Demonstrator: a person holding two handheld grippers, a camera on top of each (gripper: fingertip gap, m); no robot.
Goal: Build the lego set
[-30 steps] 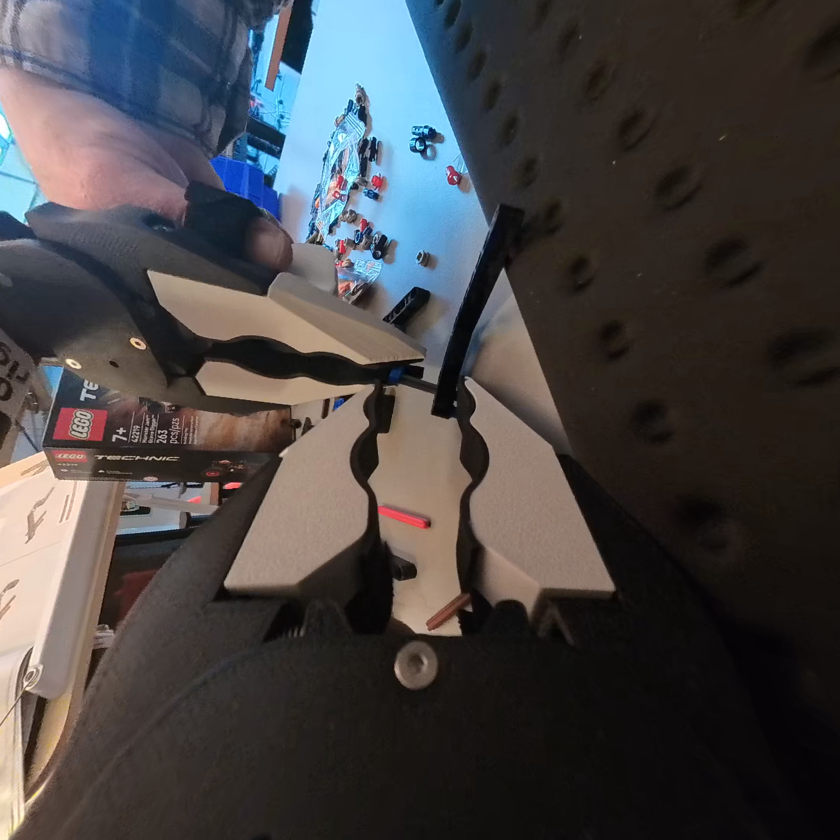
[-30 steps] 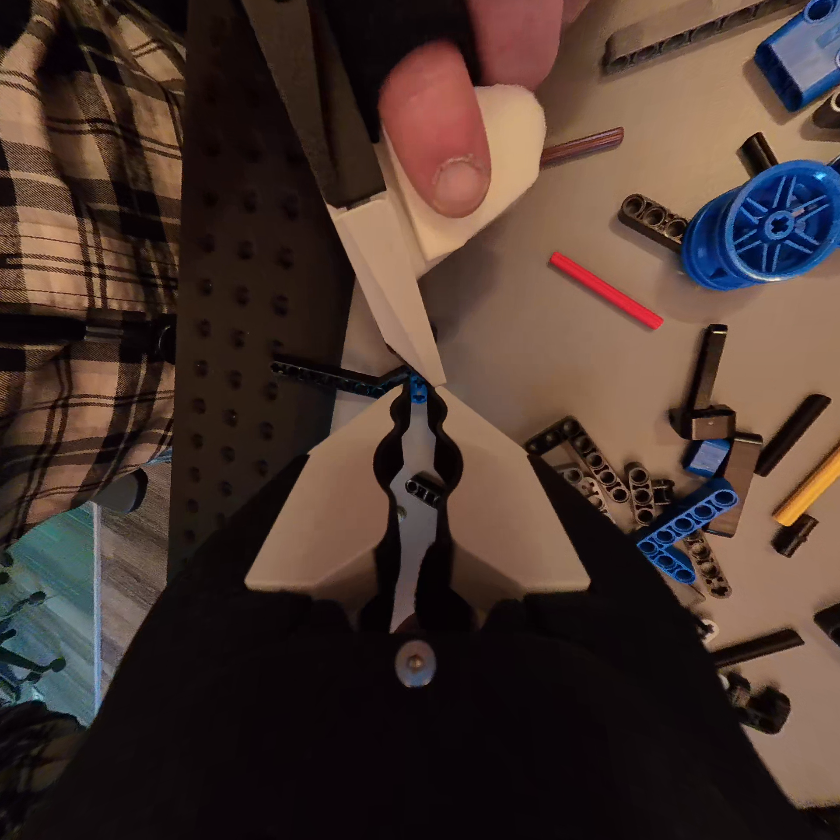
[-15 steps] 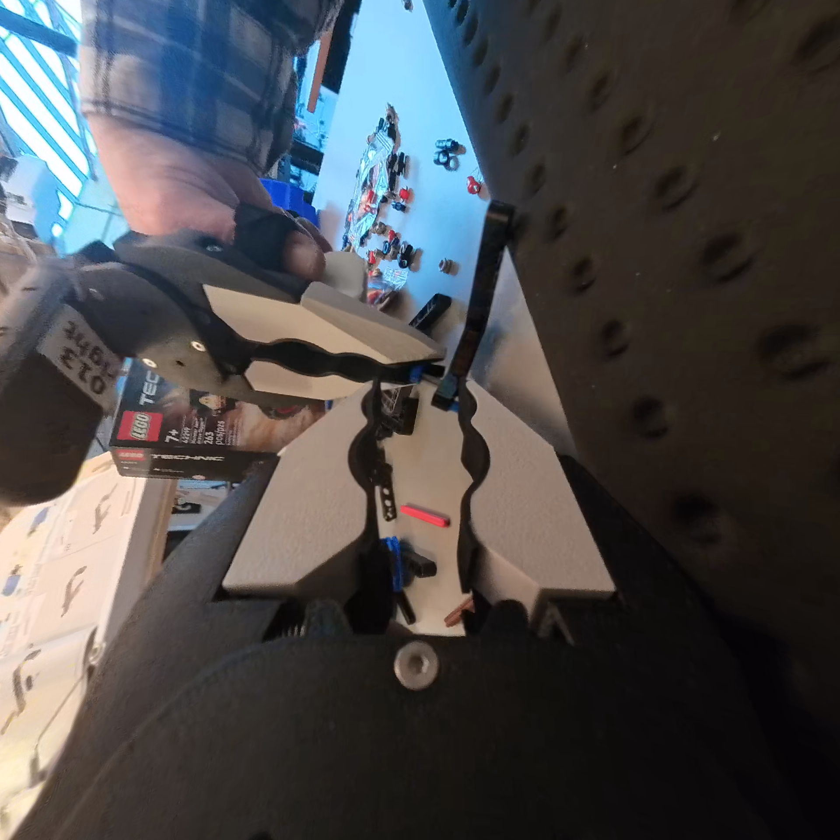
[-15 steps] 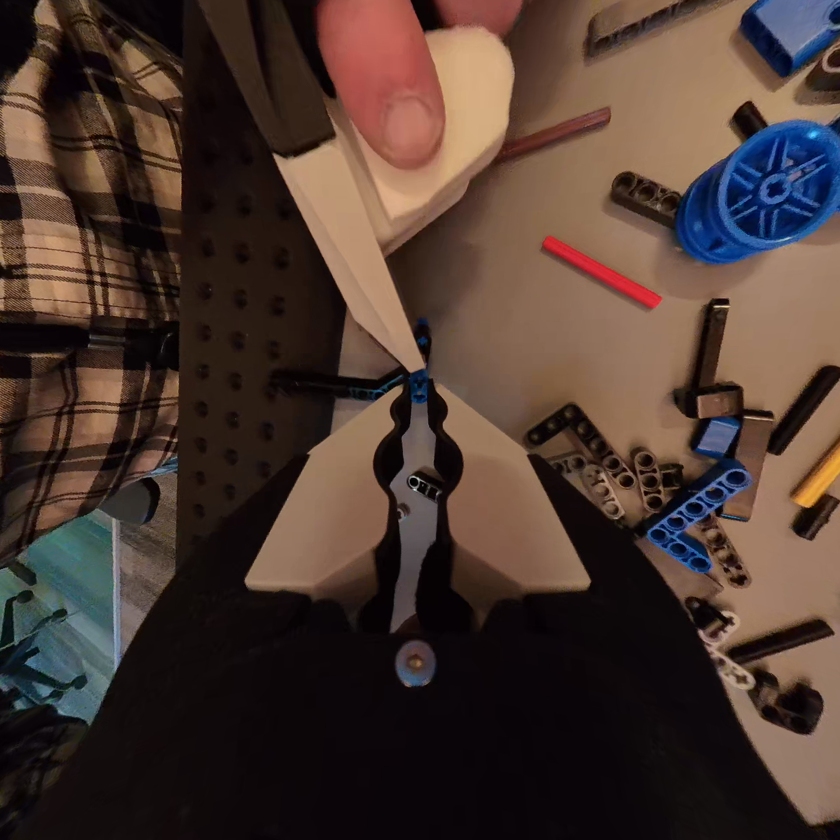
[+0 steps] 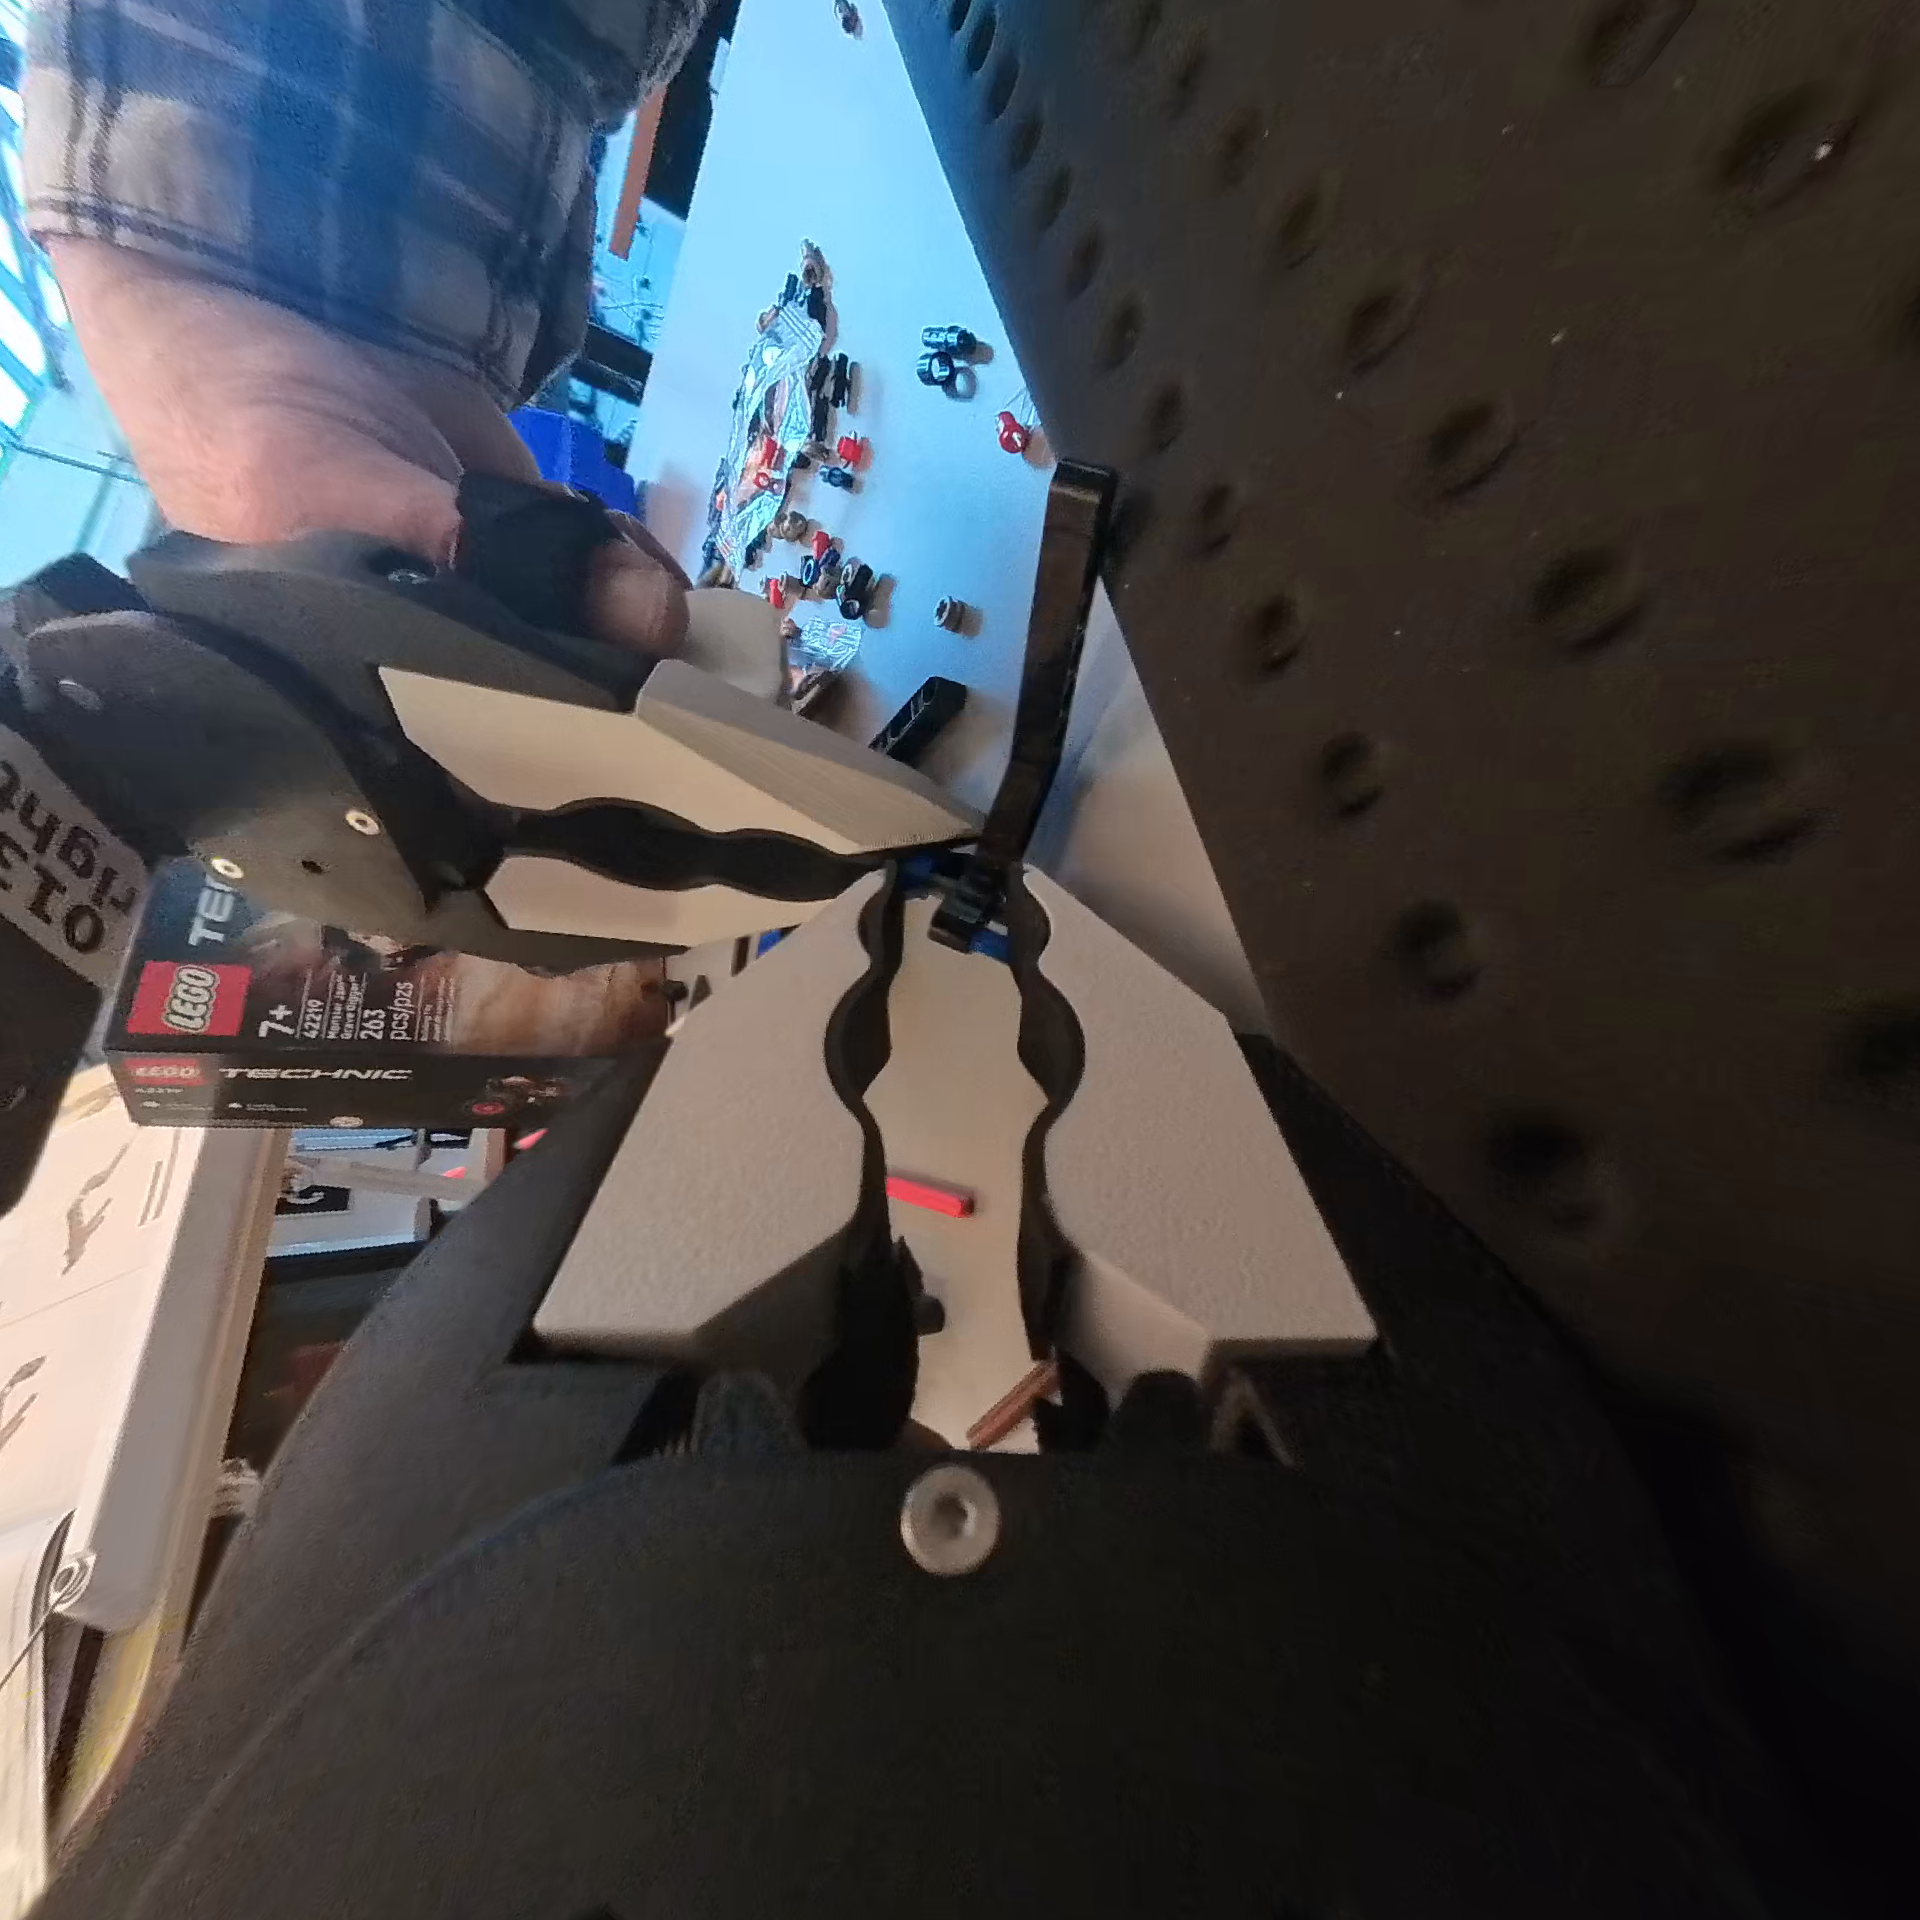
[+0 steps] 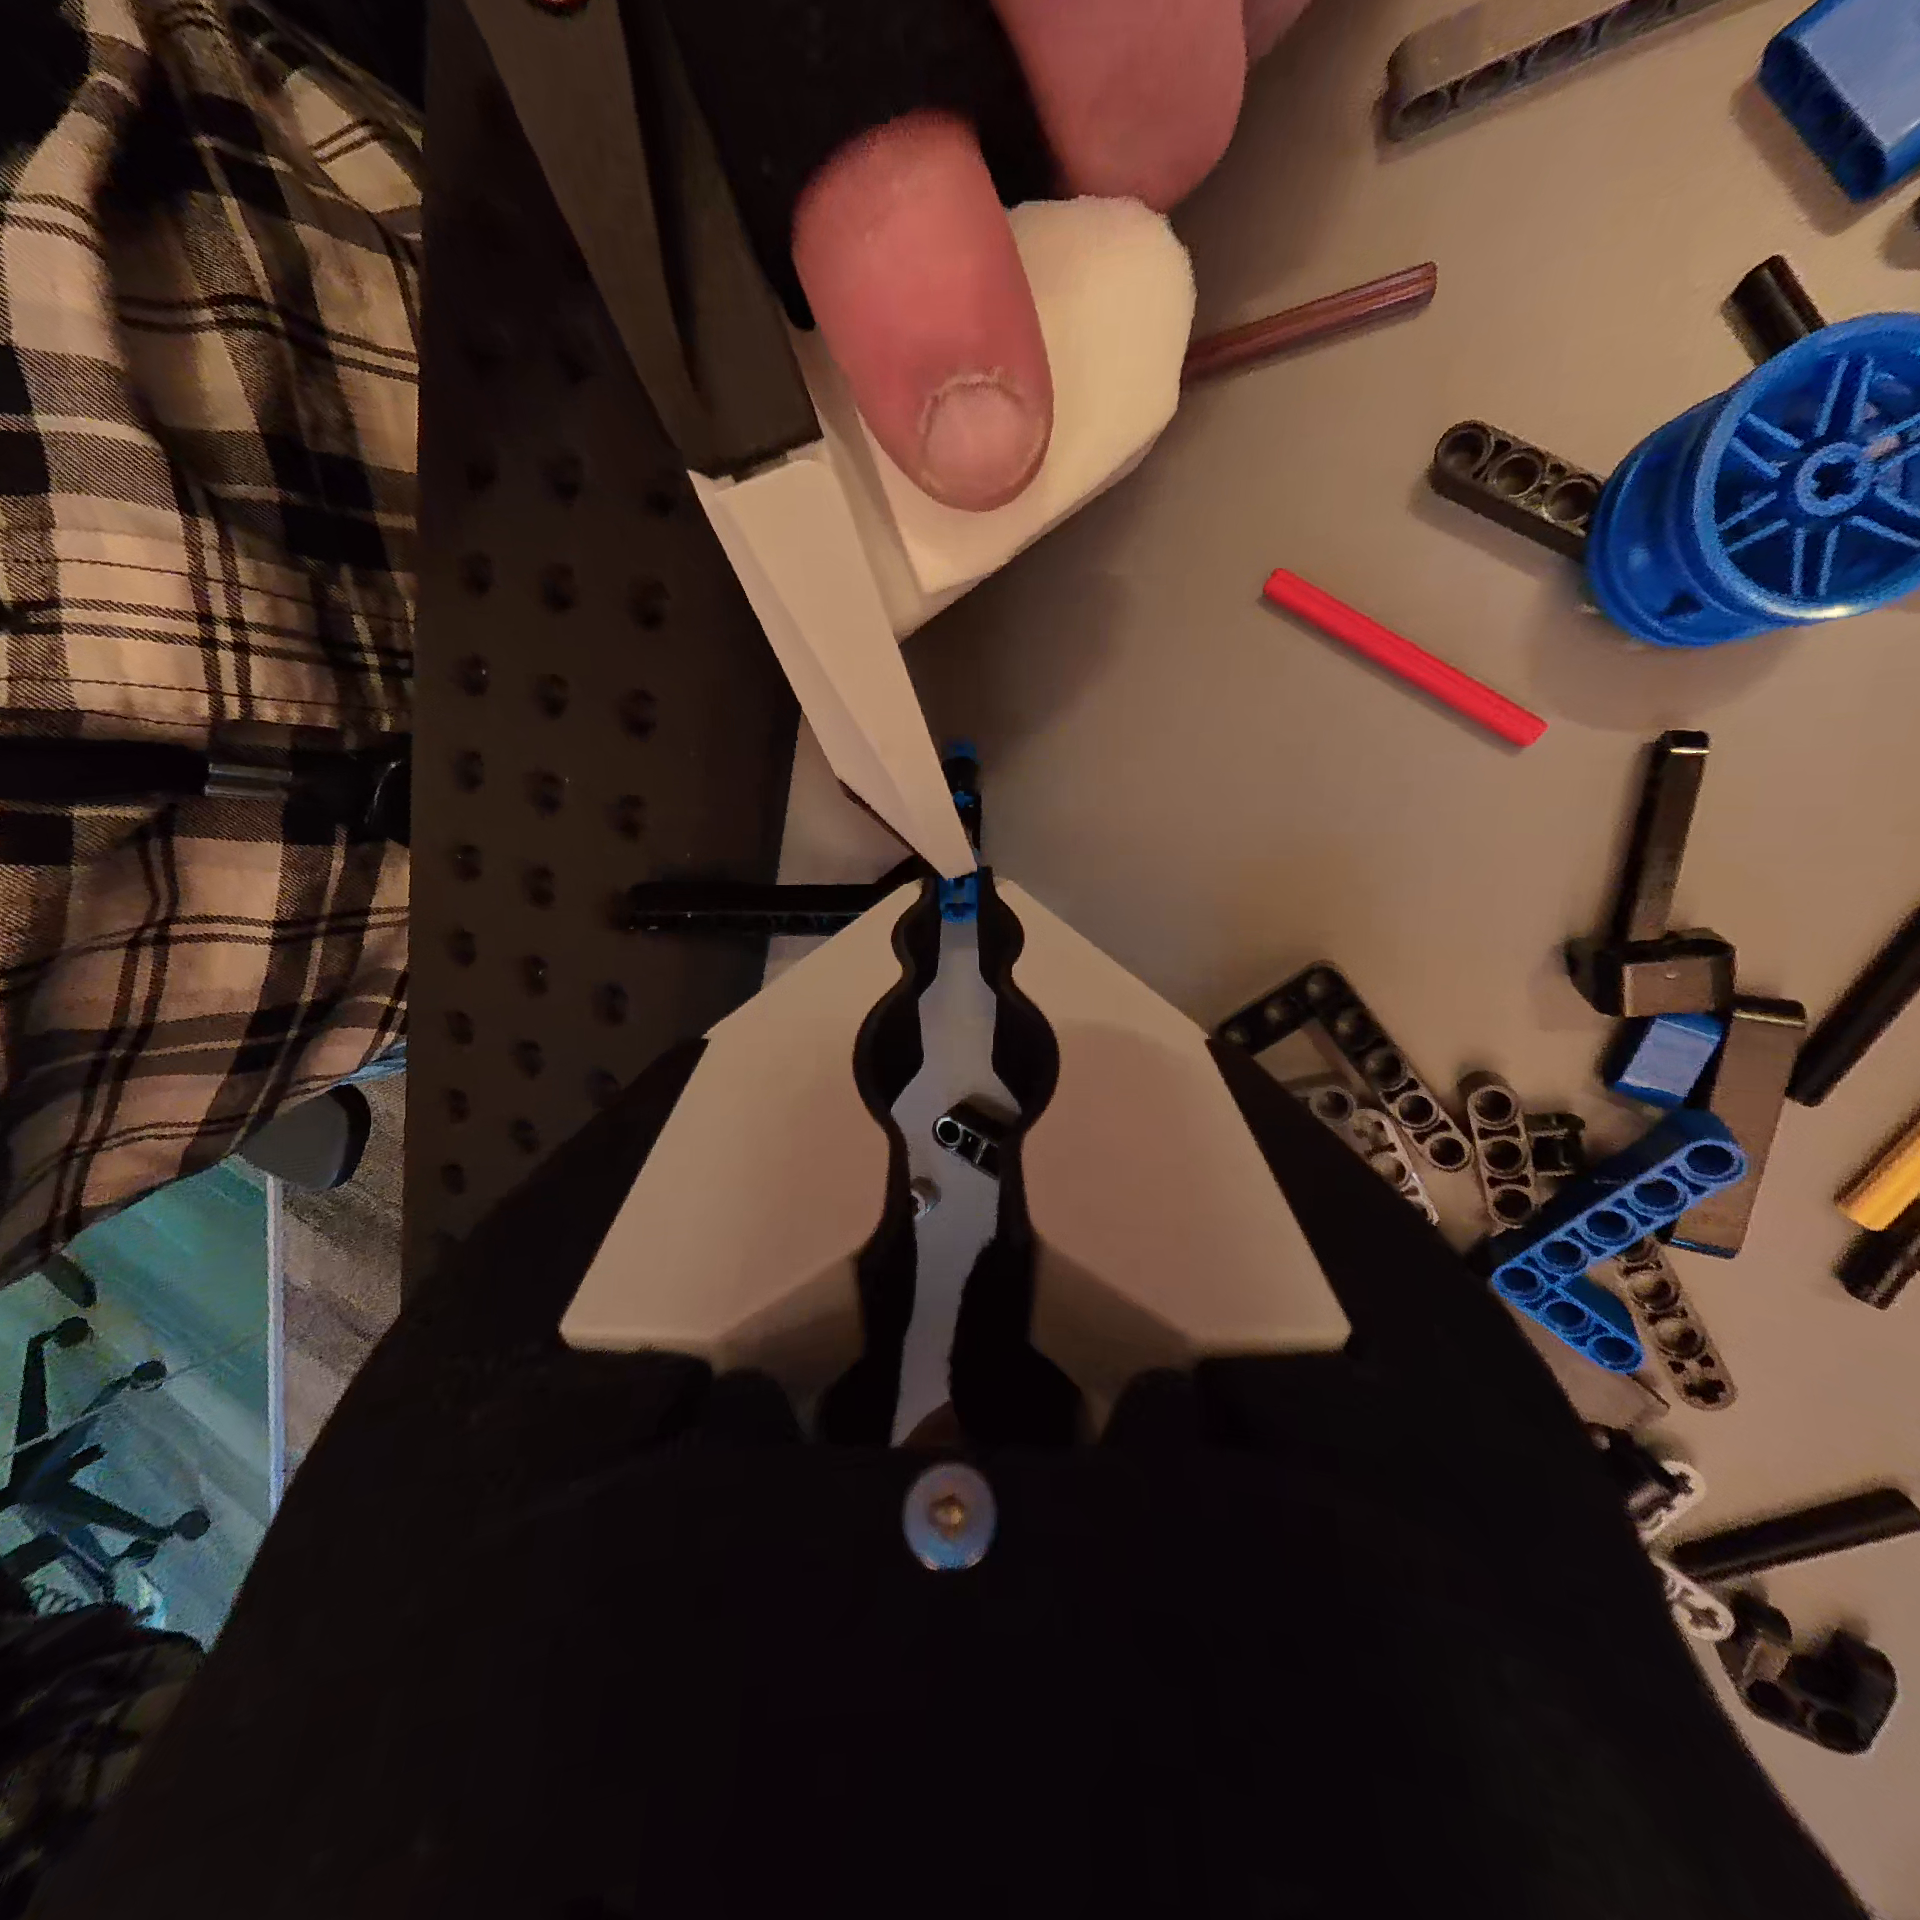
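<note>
My left gripper [image 5: 961, 883] is shut on the lower end of a long black beam [image 5: 1055, 665], which stands up along the black perforated board. My right gripper [image 6: 958, 883] is shut on a small blue pin [image 6: 958, 899] and holds it against the end of that beam [image 6: 748, 904]. In the left wrist view the right gripper [image 5: 935, 842] comes in from the left, tip to tip with mine. In the right wrist view the left gripper [image 6: 935, 831] comes down from above. A second blue pin [image 6: 961, 769] shows just beyond the tips.
The black perforated board [image 5: 1455, 520] rises close on the right and also shows in the right wrist view [image 6: 540, 727]. Loose parts lie on the table: a red axle [image 6: 1403, 660], a blue wheel [image 6: 1766, 478], a blue L-beam [image 6: 1610, 1236]. The set's box [image 5: 312, 1029] lies at the left. My left and right fingertips are right by each other. Left tips and right tips are each some 8 cm from the red axle [image 6: 1403, 660].
The right gripper has brought the blue pin up to the beam's end, and the two grippers now meet tip to tip. The beam has shifted to the middle between the left fingertips.
</note>
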